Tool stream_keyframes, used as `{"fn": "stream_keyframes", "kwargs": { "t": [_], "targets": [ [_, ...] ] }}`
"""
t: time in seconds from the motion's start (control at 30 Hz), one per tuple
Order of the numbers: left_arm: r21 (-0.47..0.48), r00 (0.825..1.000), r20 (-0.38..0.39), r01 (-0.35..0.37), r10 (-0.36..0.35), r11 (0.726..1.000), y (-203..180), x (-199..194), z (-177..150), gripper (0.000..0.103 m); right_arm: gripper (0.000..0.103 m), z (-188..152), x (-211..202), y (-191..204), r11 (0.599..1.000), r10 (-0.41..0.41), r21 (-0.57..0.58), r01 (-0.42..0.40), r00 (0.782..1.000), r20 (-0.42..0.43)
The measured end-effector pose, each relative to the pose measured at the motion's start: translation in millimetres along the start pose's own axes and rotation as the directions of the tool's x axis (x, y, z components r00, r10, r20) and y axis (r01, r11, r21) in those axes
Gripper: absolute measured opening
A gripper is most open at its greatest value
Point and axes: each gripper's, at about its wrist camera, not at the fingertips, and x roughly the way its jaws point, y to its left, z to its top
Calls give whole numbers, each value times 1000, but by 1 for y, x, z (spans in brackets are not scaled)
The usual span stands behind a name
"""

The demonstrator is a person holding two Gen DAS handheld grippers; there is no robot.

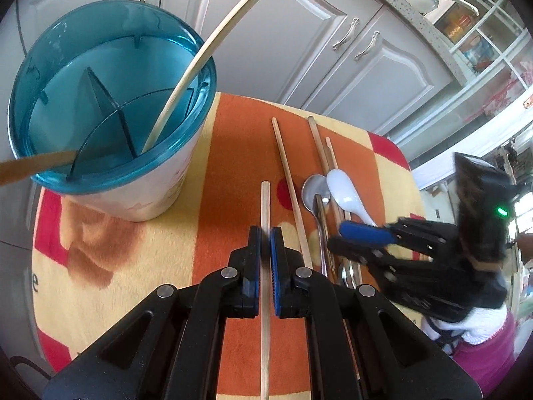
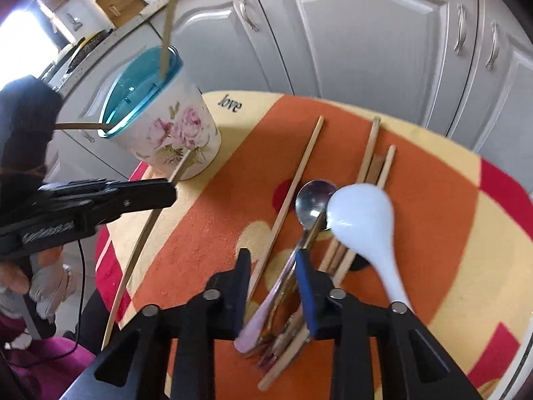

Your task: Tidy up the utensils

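At the bottom centre of the left wrist view, the left hand-held gripper (image 1: 265,233) is clamped on a pale wooden chopstick (image 1: 265,200), whose long axis runs straight up the frame between the blue pads. The teal-rimmed, flower-printed utensil holder (image 1: 110,100) stands in the upper left, ahead and left of that chopstick's tip, so this hand looks the nearer one to it.

In the right wrist view, the right hand-held gripper (image 2: 272,260) hangs part-open, its jaws straddling the pink-ended handle of a metal spoon (image 2: 314,200) without visibly pressing on it. That handle runs diagonally, bowl toward the frame's centre. Just right lies a white ceramic spoon (image 2: 361,213), over loose wooden chopsticks (image 2: 373,153) on the orange-and-yellow cloth (image 2: 433,233) covering the tabletop.

Only the left view shows the holder's inner dividers; only the right shows its rose print.
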Motion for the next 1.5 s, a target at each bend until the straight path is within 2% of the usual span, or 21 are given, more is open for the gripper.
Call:
{"fn": "stream_keyframes", "kwargs": {
  "t": [0.23,0.6,0.77,0.8,1.03,1.3,1.4,1.5],
  "targets": [
    [-19,1000,-15,14,-14,1000,8,2,-2,4,16,13,30,-15,995,-79,64,83,995,-56],
    [-12,999,-24,27,-27,1000,5,4,-7,4,15,35,41,-22,989,-83,118,90,994,-65],
    [-16,1000,-12,27,-27,1000,6,-3,-10,4,11,33,40,-14,992,-110,56,115,990,-83],
    [-19,1000,-9,29,-29,999,7,-4,-10,4,7,31,39,-13,993,-102,52,107,991,-85],
    [-17,998,43,41,-40,999,5,-31,-11,4,6,16,-8,0,997,-50,54,49,999,9],
    [-3,991,124,58,-57,998,0,-76,-14,4,6,0,-58,29,1000,3,13,-5,993,121],
    [-5,984,168,62,-61,998,1,-95,-14,4,5,-3,-67,42,1000,10,-12,-9,988,151],
    [-16,966,248,82,-76,996,4,-116,-9,4,5,-6,-80,52,999,11,-32,-5,985,173]
  ]
}}
